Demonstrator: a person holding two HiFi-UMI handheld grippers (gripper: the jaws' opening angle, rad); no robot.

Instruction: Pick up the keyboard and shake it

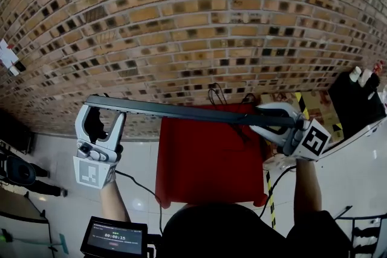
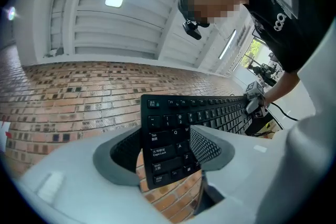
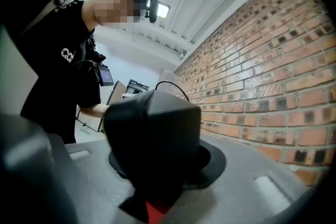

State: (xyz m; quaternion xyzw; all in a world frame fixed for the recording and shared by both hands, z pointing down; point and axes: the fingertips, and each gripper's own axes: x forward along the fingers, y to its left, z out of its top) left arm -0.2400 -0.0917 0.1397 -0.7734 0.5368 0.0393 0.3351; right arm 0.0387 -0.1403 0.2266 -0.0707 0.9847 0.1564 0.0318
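Note:
A black keyboard hangs in the air above the red table, edge-on to the head view and sloping slightly down to the right. My left gripper holds its left end. In the left gripper view the keyboard stands between the jaws of that gripper, with one pad lying on the key face. My right gripper is shut on the right end. In the right gripper view the keyboard fills the gap of the right gripper as a dark blurred block.
A red table stands below the keyboard, against a brick wall. A black bag lies on boxes at the right. Yellow-black tape marks the white floor. A small screen sits at the lower left.

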